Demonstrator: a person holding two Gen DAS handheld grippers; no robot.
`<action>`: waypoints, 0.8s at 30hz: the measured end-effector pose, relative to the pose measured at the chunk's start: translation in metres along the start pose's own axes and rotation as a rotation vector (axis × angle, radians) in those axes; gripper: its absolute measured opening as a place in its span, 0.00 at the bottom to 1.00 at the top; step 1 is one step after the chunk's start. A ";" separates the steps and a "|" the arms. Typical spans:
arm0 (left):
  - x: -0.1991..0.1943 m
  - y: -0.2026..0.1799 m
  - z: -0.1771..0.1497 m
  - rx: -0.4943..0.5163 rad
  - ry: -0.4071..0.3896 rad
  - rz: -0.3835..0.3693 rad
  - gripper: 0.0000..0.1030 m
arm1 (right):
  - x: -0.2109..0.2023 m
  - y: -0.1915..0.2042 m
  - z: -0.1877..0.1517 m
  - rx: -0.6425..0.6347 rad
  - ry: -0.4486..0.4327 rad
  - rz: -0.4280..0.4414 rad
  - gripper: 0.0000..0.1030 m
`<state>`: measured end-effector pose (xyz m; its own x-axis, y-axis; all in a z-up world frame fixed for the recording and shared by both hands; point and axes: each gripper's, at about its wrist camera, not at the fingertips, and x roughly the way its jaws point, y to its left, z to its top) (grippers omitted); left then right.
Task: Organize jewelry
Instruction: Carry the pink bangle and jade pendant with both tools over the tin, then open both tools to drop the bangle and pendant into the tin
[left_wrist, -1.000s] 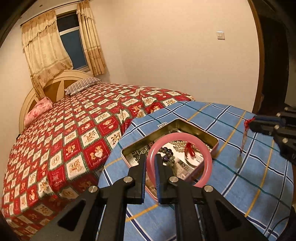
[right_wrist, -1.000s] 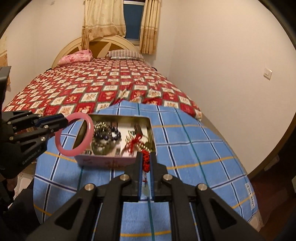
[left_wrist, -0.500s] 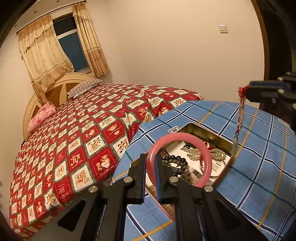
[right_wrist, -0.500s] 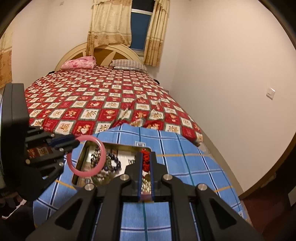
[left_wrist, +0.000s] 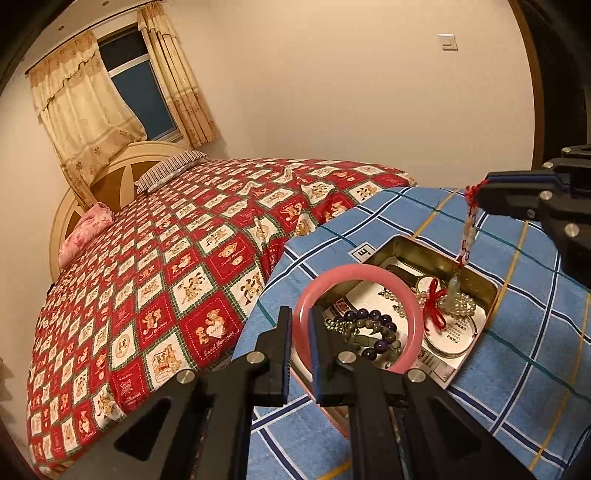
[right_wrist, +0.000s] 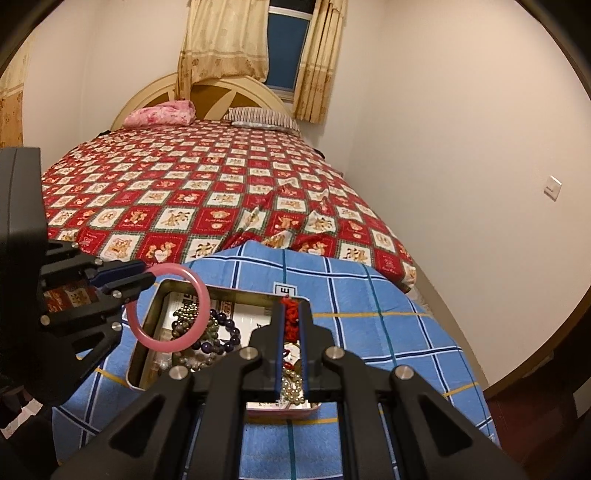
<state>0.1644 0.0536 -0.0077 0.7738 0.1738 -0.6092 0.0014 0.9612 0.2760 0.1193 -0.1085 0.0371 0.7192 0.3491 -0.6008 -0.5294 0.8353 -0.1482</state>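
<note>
My left gripper (left_wrist: 298, 314) is shut on a pink bangle (left_wrist: 413, 314), which hangs over the left part of an open metal tin (left_wrist: 493, 295) on the blue checked cloth. In the right wrist view the left gripper (right_wrist: 146, 277) holds the bangle (right_wrist: 201, 299) above the tin's (right_wrist: 229, 292) left rim. My right gripper (right_wrist: 291, 308) is shut on a red cord (right_wrist: 290, 317). From the right gripper (left_wrist: 480, 192) a beaded pendant (left_wrist: 466, 236) dangles down into the tin.
The tin holds a dark bead bracelet (left_wrist: 373, 321), pearls (left_wrist: 461, 304) and a round lid with a red bow (left_wrist: 434, 306). A bed with a red quilt (left_wrist: 184, 258) lies beyond the table's far edge. A wall and a dark doorway (left_wrist: 561, 74) are on the right.
Both grippers have moved in over the tin. The pendant, which hung over the cloth to the tin's right, now hangs inside it. The bangle stays clamped.
</note>
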 end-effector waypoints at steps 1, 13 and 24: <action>0.002 -0.001 0.001 0.002 0.003 -0.001 0.08 | 0.001 0.000 0.000 0.000 0.002 0.002 0.08; 0.036 -0.010 -0.002 0.016 0.060 -0.003 0.08 | 0.040 -0.001 -0.011 0.014 0.065 0.037 0.08; 0.046 -0.008 -0.010 0.008 0.101 0.019 0.27 | 0.073 -0.003 -0.037 0.008 0.152 0.018 0.43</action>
<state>0.1935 0.0561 -0.0448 0.7059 0.2136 -0.6754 -0.0080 0.9558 0.2939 0.1571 -0.1016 -0.0350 0.6328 0.2961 -0.7155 -0.5374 0.8331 -0.1305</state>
